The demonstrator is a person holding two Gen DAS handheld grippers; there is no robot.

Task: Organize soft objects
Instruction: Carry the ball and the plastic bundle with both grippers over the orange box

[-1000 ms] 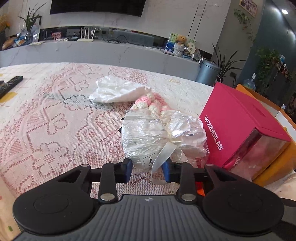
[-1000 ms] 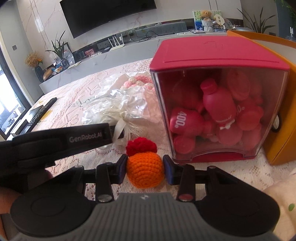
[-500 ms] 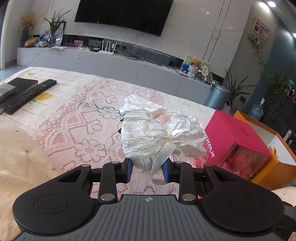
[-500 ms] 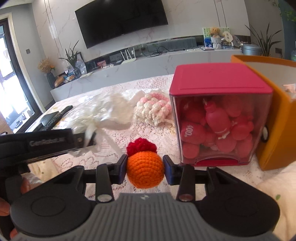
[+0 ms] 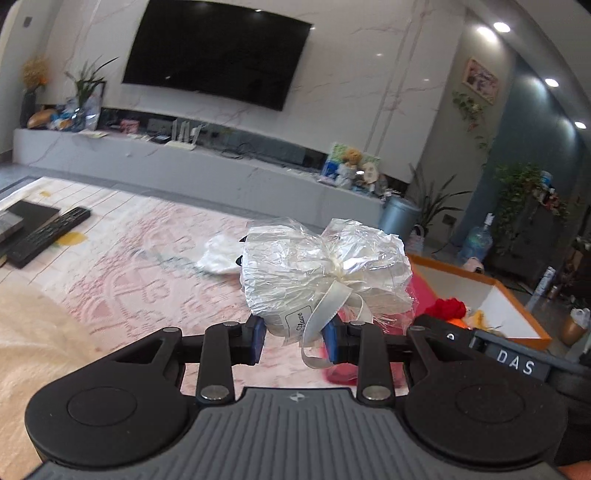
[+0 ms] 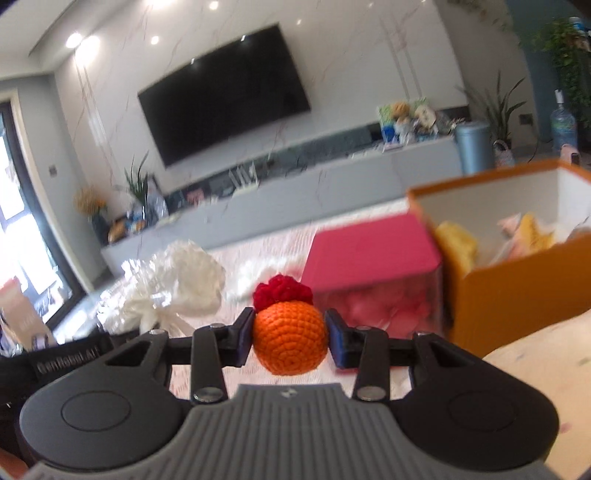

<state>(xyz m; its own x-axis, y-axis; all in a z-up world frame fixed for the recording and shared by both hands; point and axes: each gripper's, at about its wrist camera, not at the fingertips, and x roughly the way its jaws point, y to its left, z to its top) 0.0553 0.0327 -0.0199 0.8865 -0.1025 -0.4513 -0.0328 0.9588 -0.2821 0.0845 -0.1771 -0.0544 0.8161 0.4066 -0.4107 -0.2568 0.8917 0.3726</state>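
Carrying stage: left gripper (image 5: 295, 341) clamped on wrapped bundle (image 5: 325, 273) at frame centre, right gripper (image 6: 290, 338) clamped on orange crochet ball (image 6: 290, 341). Next, probably: over orange box (image 6: 517, 291) (right side), release.

Marble-look wall with big black TV (image 5: 218, 51), long grey console (image 5: 207, 166) below (cluttered), recessed ceiling spotlights (image 5: 501, 26), potted plants (image 5: 524, 192) right.

I see crinkled glossy cellophane on the wrapped bundle (image 5: 325, 269), satin ribbon (image 5: 325, 306); matt knobbly crochet yarn on the orange ball (image 6: 290, 341); lace tablecloth (image 5: 140, 280); matt card orange box (image 6: 517, 288).
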